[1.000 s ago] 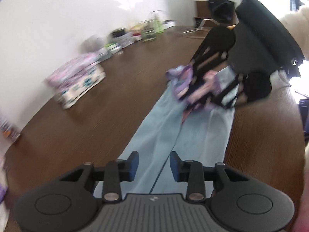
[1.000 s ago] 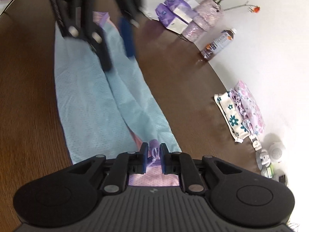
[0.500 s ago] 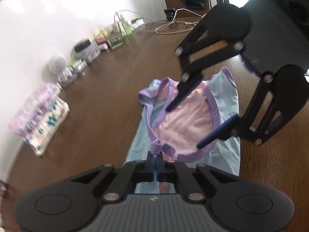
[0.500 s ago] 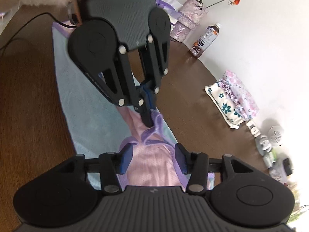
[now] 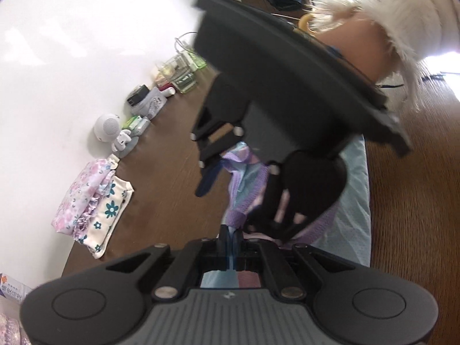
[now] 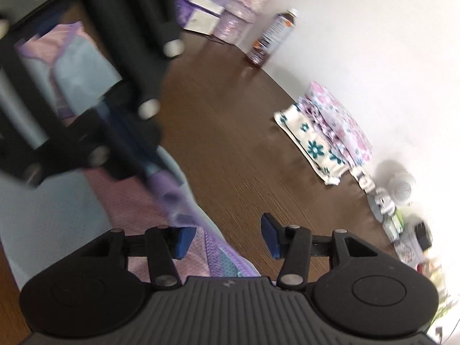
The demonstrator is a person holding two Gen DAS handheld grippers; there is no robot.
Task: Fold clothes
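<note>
One garment (image 5: 355, 198), pale blue with purple trim, lay lengthwise on the brown surface (image 5: 411, 201), its long axis running away from my left hand-held gripper (image 5: 230, 240), which was pinching its near purple hem. My right hand-held gripper (image 6: 227, 240) stood spread just above the folded-over end. I read no labels; the bottle (image 6: 273, 36) print was blurred.

Between the left jaws, the garment (image 5: 355, 218) is fine perforated mesh cloth with purple ribbed trim; beneath, the tabletop (image 6: 230, 132) is dark, faintly glossy wood grain.
</note>
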